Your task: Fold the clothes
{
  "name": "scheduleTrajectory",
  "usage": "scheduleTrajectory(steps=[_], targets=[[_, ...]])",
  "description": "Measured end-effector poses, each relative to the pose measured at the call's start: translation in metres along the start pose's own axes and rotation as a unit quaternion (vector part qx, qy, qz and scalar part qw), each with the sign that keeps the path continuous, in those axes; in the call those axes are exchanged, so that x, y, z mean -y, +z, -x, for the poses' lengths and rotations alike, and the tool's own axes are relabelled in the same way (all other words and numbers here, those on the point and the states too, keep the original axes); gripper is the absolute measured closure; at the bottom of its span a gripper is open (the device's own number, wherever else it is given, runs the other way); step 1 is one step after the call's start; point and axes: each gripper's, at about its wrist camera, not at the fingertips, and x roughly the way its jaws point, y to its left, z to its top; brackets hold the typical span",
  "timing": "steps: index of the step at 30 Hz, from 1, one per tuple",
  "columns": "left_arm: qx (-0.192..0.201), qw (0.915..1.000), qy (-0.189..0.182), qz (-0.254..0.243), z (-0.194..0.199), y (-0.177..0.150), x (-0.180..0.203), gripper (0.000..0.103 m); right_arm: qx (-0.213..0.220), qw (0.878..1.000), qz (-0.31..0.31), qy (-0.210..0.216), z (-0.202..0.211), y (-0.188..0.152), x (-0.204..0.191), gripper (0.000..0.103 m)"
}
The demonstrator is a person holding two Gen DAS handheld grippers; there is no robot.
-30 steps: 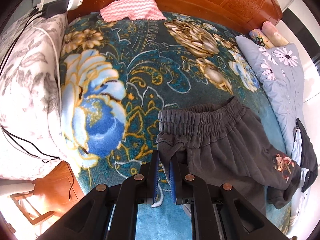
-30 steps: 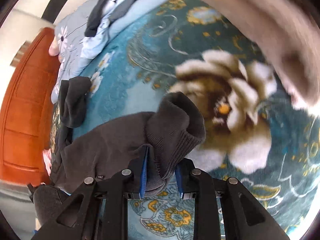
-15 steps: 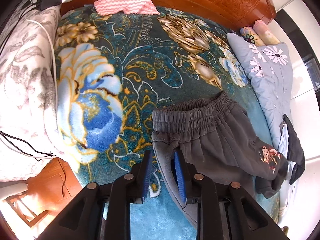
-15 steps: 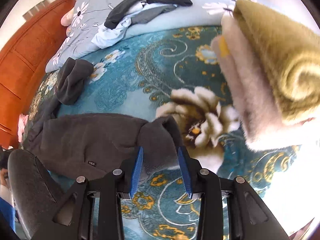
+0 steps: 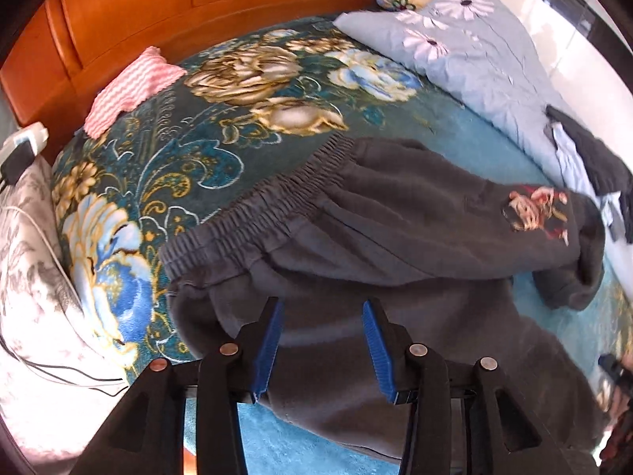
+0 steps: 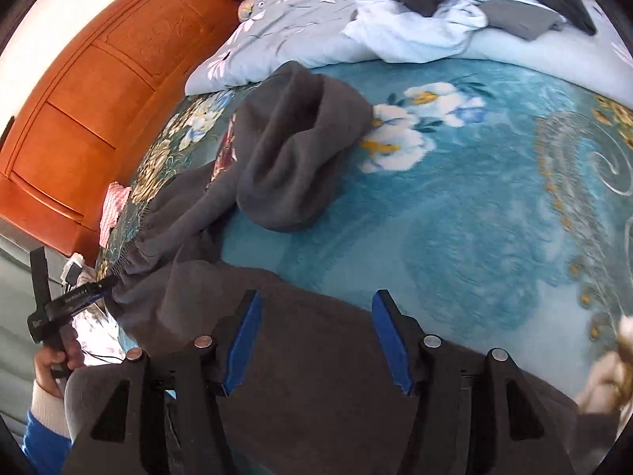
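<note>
Across the floral bedspread [image 5: 221, 146] the dark grey sweatpants [image 5: 395, 213] are laid out now, waistband toward about 10 o'clock in the left wrist view, with the printed leg folded over toward 3 o'clock. A second ago both ends were pinched: a bit of fabric by the waistband was clamped in the left gripper [image 5: 322, 336] and the ribbed cuff was held in the right gripper [image 6: 316, 340]. That's all been let go. Both sets of blue pads are spread apart and the jaws are opening further; grey cloth is seen under and between them, but nothing is pressed on in either view, so the pants are just resting on the bed.

From the right wrist view the near leg is stretched flat at 6 o'clock, while the other leg's end [image 6: 292, 150] is bunched up in a lump at about 12 o'clock, near the pale blue quilt [image 6: 300, 23]. The left gripper's handle, held in a hand [image 6: 55, 356], can be made out at 8 o'clock.

So the spread-out step looks finished, roughly. The lumpy leg probably needs to be straightened or laid over its twin before any proper fold is made. Other clothes [image 6: 474, 4] are still piled at the far side, so plenty is left.
</note>
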Motion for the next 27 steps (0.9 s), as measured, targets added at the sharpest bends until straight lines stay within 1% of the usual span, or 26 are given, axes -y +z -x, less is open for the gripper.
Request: scheduleTrajectory(steps=[3, 7, 8, 10, 12, 13, 14, 15, 17, 20, 22, 23, 24, 25, 27], targets=[[-0.007, 1.0, -0.003, -0.003, -0.016, -0.005, 0.007, 0.057, -0.006, 1.0, 0.019, -0.007, -0.028, 0.016, -0.019, 0.041], [-0.006, 0.9998, -0.015, 0.011, -0.031, -0.005, 0.005, 0.057, -0.014, 0.999, 0.035, -0.02, -0.056, 0.031, -0.032, 0.041], [-0.004, 0.9998, -0.017, 0.013, -0.034, -0.003, 0.004, 0.057, -0.014, 0.999, 0.031, -0.026, -0.061, 0.035, -0.033, 0.041], [0.003, 0.9996, -0.021, 0.02, -0.038, 0.002, 0.001, 0.057, -0.012, 1.0, 0.014, -0.023, -0.067, 0.043, -0.032, 0.043], [0.009, 0.9993, -0.024, 0.026, -0.041, 0.01, -0.001, 0.057, -0.012, 1.0, 0.003, -0.021, -0.07, 0.053, -0.03, 0.078], [0.012, 0.9992, -0.026, 0.029, -0.042, 0.014, -0.003, 0.057, -0.011, 1.0, 0.006, -0.022, -0.069, 0.059, -0.031, 0.082], [0.014, 0.999, -0.028, 0.032, -0.044, 0.018, -0.006, 0.057, -0.006, 1.0, 0.013, -0.02, -0.067, 0.067, -0.032, 0.089], [0.013, 0.9988, -0.03, 0.035, -0.047, 0.022, -0.008, 0.057, 0.001, 1.0, 0.025, -0.018, -0.063, 0.078, -0.035, 0.091], [0.006, 0.9983, -0.038, 0.043, -0.055, 0.029, -0.013, 0.057, 0.03, 0.997, 0.065, -0.025, -0.05, 0.106, -0.046, 0.093], [-0.003, 0.9971, -0.047, 0.059, -0.064, 0.037, -0.019, 0.057, 0.083, 0.987, 0.121, -0.06, -0.031, 0.159, -0.065, 0.095], [-0.007, 0.9959, -0.051, 0.074, -0.069, 0.039, -0.021, 0.057, 0.114, 0.981, 0.133, -0.085, -0.026, 0.197, -0.074, 0.095], [-0.008, 0.9955, -0.051, 0.08, -0.071, 0.039, -0.022, 0.057, 0.12, 0.98, 0.129, -0.093, -0.027, 0.214, -0.075, 0.095], [-0.007, 0.9952, -0.05, 0.084, -0.071, 0.038, -0.021, 0.056, 0.116, 0.982, 0.119, -0.091, -0.032, 0.23, -0.074, 0.095], [-0.007, 0.9953, -0.048, 0.084, -0.071, 0.038, -0.021, 0.056, 0.108, 0.985, 0.106, -0.086, -0.038, 0.242, -0.071, 0.095], [-0.007, 0.996, -0.045, 0.078, -0.071, 0.038, -0.02, 0.056, 0.083, 0.989, 0.093, -0.083, -0.055, 0.255, -0.066, 0.095]])
